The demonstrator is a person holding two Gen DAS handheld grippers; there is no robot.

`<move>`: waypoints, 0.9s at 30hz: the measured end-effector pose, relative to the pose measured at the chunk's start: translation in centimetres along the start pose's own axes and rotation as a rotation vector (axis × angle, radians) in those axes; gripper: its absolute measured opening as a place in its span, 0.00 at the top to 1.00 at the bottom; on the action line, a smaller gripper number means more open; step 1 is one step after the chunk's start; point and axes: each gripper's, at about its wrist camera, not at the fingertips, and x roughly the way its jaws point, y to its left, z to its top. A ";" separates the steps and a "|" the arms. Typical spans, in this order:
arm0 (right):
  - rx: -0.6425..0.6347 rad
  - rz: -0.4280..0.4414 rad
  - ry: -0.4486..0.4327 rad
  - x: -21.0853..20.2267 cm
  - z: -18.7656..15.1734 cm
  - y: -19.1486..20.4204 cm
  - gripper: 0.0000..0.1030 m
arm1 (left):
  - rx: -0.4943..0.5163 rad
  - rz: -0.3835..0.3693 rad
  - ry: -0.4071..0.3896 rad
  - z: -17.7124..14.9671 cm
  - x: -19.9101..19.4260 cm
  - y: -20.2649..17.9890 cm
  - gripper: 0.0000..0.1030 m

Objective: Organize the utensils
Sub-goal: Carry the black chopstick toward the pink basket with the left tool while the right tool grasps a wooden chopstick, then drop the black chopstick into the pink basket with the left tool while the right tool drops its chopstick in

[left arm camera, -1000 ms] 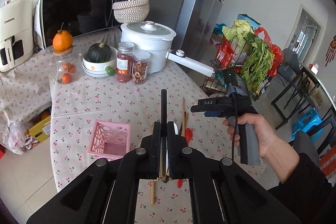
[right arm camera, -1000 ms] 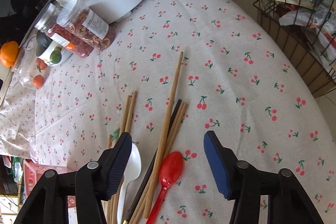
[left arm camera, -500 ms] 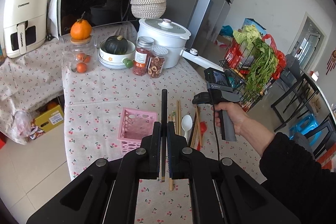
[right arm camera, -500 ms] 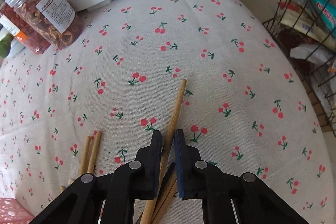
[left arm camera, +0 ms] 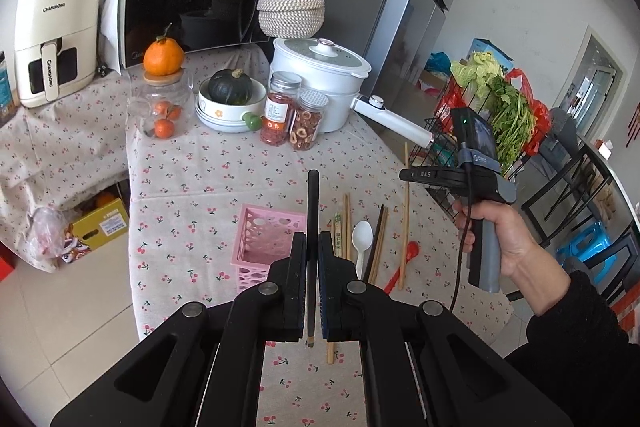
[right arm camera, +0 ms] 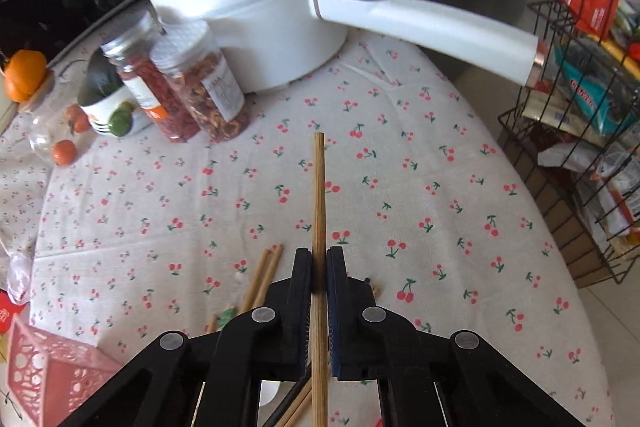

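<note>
My left gripper (left arm camera: 313,239) is shut on a black chopstick (left arm camera: 313,203), which stands upright over the pink basket (left arm camera: 264,239). Right of the basket, wooden chopsticks (left arm camera: 346,211), a white spoon (left arm camera: 362,235), dark chopsticks (left arm camera: 380,239) and a red spoon (left arm camera: 410,253) lie on the cherry-print tablecloth. My right gripper (right arm camera: 319,255) is closing tight on a wooden chopstick (right arm camera: 319,195), pads pressed on it, and holds it above the cloth. In the left wrist view a hand holds that gripper (left arm camera: 406,175) with the stick (left arm camera: 405,219) hanging through it. The basket (right arm camera: 44,371) shows at lower left.
A white pot (left arm camera: 320,75) stands at the back, its long handle (right arm camera: 432,27) reaching toward the right table edge. Two jars (left arm camera: 292,115), a bowl with a squash (left arm camera: 230,99) and a glass jar of oranges (left arm camera: 160,107) stand beside it. A wire rack (right arm camera: 580,147) is off the right edge.
My right gripper went from open above the utensils to shut on one wooden chopstick and lifted it off the table. The left gripper, still holding the black chopstick, shifted toward the basket.
</note>
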 end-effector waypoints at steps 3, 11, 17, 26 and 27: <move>-0.001 0.044 -0.045 -3.8 -1.2 0.9 0.97 | 0.000 0.004 -0.029 0.1 -0.8 -0.2 0.95; -0.065 0.140 -0.152 -11.1 -4.5 4.2 0.97 | -0.008 0.007 -0.150 0.6 -3.8 -0.9 0.96; -0.101 0.228 -0.281 -16.0 -4.6 5.9 0.97 | -0.029 0.047 -0.284 2.0 -6.5 -0.3 0.95; -0.096 0.390 -0.429 -19.6 -3.7 8.5 0.97 | 0.001 0.101 -0.347 4.2 -5.6 0.1 0.95; -0.097 0.402 -0.439 -19.6 -3.6 8.8 0.97 | 0.008 0.103 -0.344 4.4 -5.1 0.2 0.95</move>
